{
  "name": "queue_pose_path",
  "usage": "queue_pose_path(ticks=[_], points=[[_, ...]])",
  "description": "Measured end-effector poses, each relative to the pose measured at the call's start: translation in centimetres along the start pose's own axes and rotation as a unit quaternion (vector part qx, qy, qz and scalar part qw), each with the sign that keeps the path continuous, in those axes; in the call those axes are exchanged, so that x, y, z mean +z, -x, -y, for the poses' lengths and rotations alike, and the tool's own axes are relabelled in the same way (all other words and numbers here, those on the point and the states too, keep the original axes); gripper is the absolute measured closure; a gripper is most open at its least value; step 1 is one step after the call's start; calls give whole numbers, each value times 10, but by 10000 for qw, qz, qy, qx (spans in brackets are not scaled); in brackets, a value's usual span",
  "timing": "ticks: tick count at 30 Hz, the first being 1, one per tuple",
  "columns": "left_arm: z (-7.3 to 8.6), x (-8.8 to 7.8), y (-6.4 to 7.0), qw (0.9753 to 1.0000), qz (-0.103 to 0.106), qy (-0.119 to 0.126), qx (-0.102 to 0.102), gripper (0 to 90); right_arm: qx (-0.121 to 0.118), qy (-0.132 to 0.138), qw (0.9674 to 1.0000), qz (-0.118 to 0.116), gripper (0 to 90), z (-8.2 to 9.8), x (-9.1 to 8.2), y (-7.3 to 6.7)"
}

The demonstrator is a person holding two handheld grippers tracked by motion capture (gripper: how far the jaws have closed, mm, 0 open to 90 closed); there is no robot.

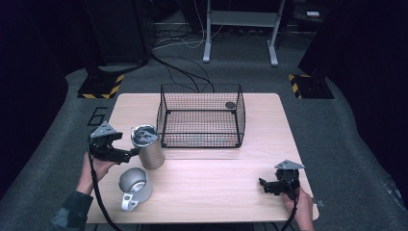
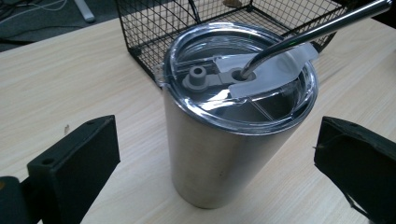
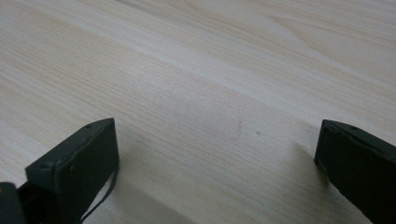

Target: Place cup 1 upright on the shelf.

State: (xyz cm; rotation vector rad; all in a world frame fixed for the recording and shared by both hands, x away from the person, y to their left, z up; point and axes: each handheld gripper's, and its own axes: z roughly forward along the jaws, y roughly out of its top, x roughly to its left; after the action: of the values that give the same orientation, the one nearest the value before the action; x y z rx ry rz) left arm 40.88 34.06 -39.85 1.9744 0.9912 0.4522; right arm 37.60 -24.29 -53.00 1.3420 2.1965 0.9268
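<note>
A steel tumbler (image 1: 149, 148) with a clear lid stands left of centre on the wooden table (image 1: 216, 178). In the left gripper view the tumbler (image 2: 219, 154) sits between the two black jaws, with a metal straw (image 2: 317, 30) leaning out of its lid. My left gripper (image 1: 133, 152) is open at the tumbler's left side, and its jaws stand apart from the steel wall (image 2: 215, 163). A steel mug (image 1: 135, 186) with a white handle rests near the front left edge. My right gripper (image 1: 263, 184) is open low over bare wood (image 3: 215, 149) at the front right.
A black wire basket (image 1: 201, 139) stands at the middle back of the table, just right of the tumbler, with a small dark round thing (image 1: 230, 105) in its far right corner. Cables and table legs lie on the grey floor beyond.
</note>
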Motion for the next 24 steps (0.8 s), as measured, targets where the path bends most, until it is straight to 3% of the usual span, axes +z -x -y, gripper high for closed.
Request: queue_pose_path(ticks=[11,24], points=[[-4,21,3,9999,95,-126,47,0,-1,0,10000,0,0,0,0,0],[-4,35,6,9997,243,-76,54,0,-3,3,10000,1,0,0,0,0]])
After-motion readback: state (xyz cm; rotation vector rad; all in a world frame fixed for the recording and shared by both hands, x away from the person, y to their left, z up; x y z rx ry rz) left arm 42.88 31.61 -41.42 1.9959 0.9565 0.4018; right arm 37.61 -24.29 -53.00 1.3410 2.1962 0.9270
